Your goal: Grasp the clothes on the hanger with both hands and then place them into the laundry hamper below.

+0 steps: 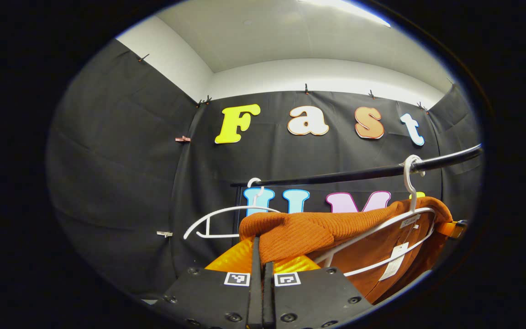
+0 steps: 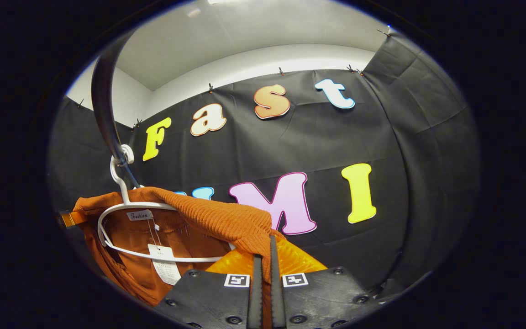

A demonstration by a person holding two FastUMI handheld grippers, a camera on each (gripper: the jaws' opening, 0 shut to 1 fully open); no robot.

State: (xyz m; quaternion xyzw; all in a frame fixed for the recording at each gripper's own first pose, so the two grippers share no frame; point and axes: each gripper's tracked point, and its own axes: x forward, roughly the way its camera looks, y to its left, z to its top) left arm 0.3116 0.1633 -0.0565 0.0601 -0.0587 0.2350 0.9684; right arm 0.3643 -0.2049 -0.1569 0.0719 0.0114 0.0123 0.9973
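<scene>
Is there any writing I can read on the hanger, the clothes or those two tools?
Small label on the white hanger: one short word in script, too small to read surely.
Paper tag by the orange sweater: fine print, too small to read.
Square markers on the left gripper and right gripper: black-and-white patterns, no words.

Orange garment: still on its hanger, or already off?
Partly on. The orange garment still drapes the white hanger hooked on the rail, while each tool, left and right, pinches a shoulder.
</scene>
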